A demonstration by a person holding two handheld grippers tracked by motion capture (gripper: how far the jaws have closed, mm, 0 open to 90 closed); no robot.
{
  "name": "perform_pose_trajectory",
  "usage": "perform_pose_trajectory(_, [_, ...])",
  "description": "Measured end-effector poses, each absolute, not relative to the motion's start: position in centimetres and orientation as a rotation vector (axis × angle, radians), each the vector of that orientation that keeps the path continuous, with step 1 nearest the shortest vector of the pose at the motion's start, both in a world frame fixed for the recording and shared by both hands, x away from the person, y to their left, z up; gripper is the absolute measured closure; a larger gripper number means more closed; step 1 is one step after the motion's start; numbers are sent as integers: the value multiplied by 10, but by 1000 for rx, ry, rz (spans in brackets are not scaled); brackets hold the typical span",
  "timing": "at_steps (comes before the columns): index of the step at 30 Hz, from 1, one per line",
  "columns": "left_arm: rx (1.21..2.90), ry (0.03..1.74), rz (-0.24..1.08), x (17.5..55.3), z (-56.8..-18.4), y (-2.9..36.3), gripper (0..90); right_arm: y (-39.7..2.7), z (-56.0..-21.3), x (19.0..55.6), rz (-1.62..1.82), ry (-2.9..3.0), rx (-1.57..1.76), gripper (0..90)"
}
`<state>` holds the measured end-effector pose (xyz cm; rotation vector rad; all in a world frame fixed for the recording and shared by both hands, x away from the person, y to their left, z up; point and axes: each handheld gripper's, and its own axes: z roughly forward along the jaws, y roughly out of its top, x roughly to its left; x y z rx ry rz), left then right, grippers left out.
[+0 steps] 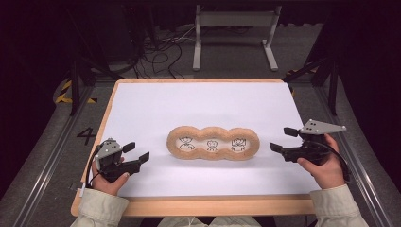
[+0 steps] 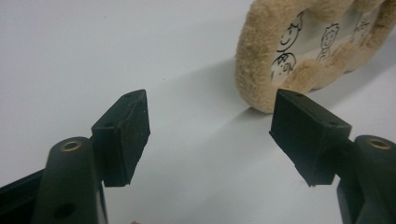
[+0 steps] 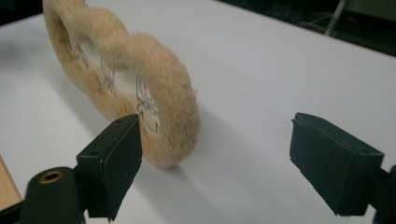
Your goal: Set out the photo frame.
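Note:
A tan plush frame (image 1: 213,143) with three round windows, each showing a small line-drawn figure, stands on edge in the middle of the white table top (image 1: 198,101). My left gripper (image 1: 136,152) is held low at the frame's left end, apart from it, jaws open and nothing between them. In the left gripper view the frame (image 2: 261,70) rises just beyond the right jaw. My right gripper (image 1: 283,140) hovers off the frame's right end, open and empty. In the right gripper view the frame (image 3: 159,70) stands past the left jaw.
The table has a wooden rim (image 1: 198,206) along the near edge. Beyond the far edge are a white metal stand (image 1: 235,33), cables on the floor (image 1: 161,54) and dark tripod legs (image 1: 78,75).

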<state>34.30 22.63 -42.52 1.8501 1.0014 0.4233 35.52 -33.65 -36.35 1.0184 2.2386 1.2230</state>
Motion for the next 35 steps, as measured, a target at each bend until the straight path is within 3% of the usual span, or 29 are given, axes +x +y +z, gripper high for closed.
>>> perform_pose_trajectory(21, [1931,1016,441,357,-447,229,275,-361,-436,364,1167,2223,1132,182])
perform_pose_trajectory(35, [1967,1072,427,360,-452,228,268,-360,-446,368,1143,2226,1183,184])
